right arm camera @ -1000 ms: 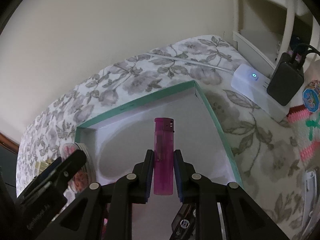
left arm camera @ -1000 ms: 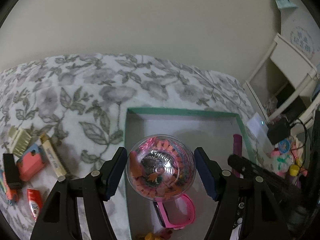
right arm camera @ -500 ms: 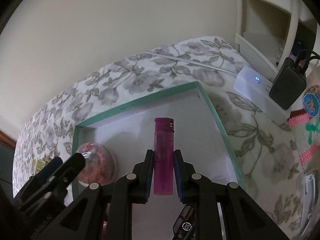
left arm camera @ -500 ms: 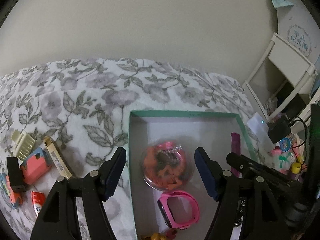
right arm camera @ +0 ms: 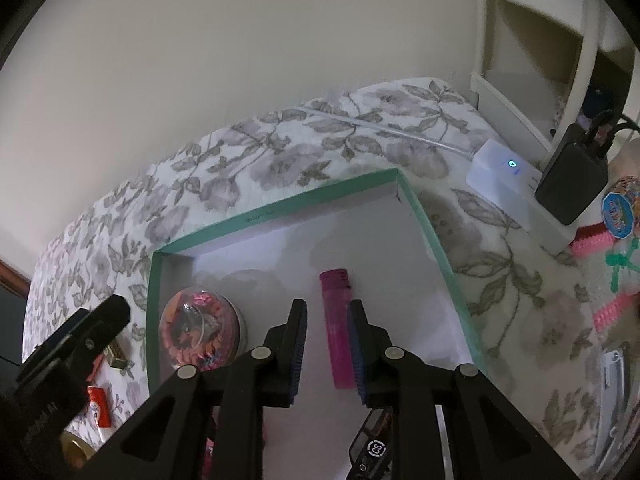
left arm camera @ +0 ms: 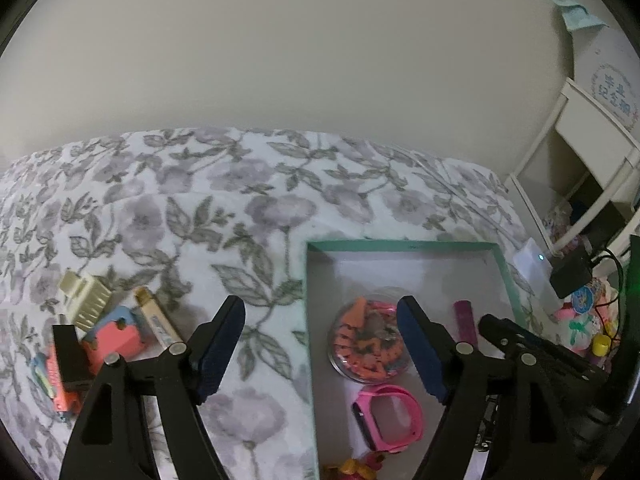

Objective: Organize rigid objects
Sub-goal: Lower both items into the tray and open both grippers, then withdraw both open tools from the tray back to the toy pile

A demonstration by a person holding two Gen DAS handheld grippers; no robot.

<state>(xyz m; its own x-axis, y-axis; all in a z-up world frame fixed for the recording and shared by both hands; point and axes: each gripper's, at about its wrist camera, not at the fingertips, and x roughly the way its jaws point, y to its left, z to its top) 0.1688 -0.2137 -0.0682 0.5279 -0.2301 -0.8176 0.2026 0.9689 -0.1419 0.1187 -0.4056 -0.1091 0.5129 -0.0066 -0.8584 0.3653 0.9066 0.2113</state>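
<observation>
- R gripper [right arm camera: 328, 350] has just let go: fingers now parted, lighter [right arm camera: 338, 330] lies flat on the box [right arm camera: 276, 210] floor between them, nearer the R finger; can't tell if it still touches that pad. A sec ago it was pinched tight.
- L gripper [left arm camera: 320, 350] wide open, empty. Ball [left arm camera: 370, 346] I held a sec ago now sits in the box, just inside my R finger, which hides part of it.
- L gripper has slid left since: its L finger is over the cloth [left arm camera: 240, 200], R finger over the box.
- Watch [left arm camera: 388, 416] lies in the box too, below the ball, under my R finger.
- Meaning: two more items boxed, both hands free.
- Still loose: small pile [left arm camera: 104, 328] outside my L finger on the cloth. I'd go for that next w/ L.
</observation>
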